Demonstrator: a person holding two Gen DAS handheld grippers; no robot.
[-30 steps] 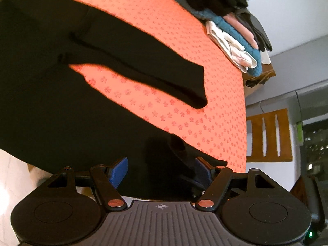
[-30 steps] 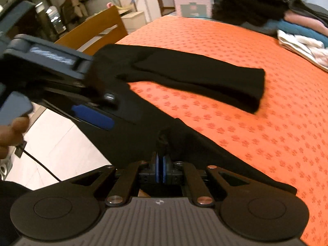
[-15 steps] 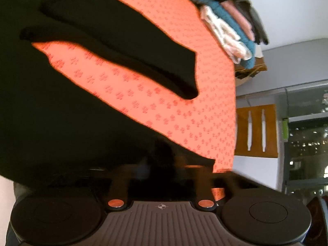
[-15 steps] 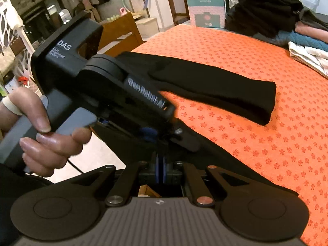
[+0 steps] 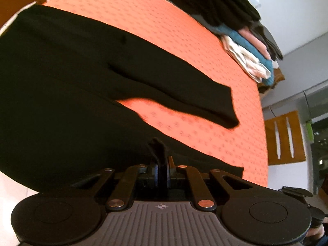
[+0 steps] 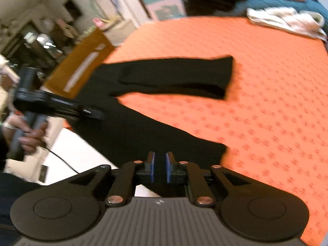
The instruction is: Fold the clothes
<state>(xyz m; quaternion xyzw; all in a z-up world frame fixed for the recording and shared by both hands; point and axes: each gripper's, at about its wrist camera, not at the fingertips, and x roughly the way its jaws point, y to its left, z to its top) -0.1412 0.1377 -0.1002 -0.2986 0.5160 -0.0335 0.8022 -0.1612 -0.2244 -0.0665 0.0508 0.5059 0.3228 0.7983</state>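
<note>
Black trousers [image 5: 67,86] lie spread on the orange patterned table [image 5: 205,47], one leg stretched right, the other along the near edge. My left gripper [image 5: 162,171] is shut on a pinch of the black cloth at the near leg's edge. In the right wrist view the trousers [image 6: 168,78] lie ahead. My right gripper [image 6: 160,169] has a narrow gap between its blue pads, with black cloth just below them. The left gripper [image 6: 96,113] shows at the left, held in a hand.
A pile of folded clothes [image 5: 242,39] sits at the table's far right; it also shows in the right wrist view [image 6: 283,18]. A wooden chair [image 6: 82,69] stands beyond the table's left edge. Floor lies below the near edge.
My left gripper has closed on the cloth of the near leg. My right gripper has parted its pads slightly and let its pinch of cloth go. Both views have shifted.
</note>
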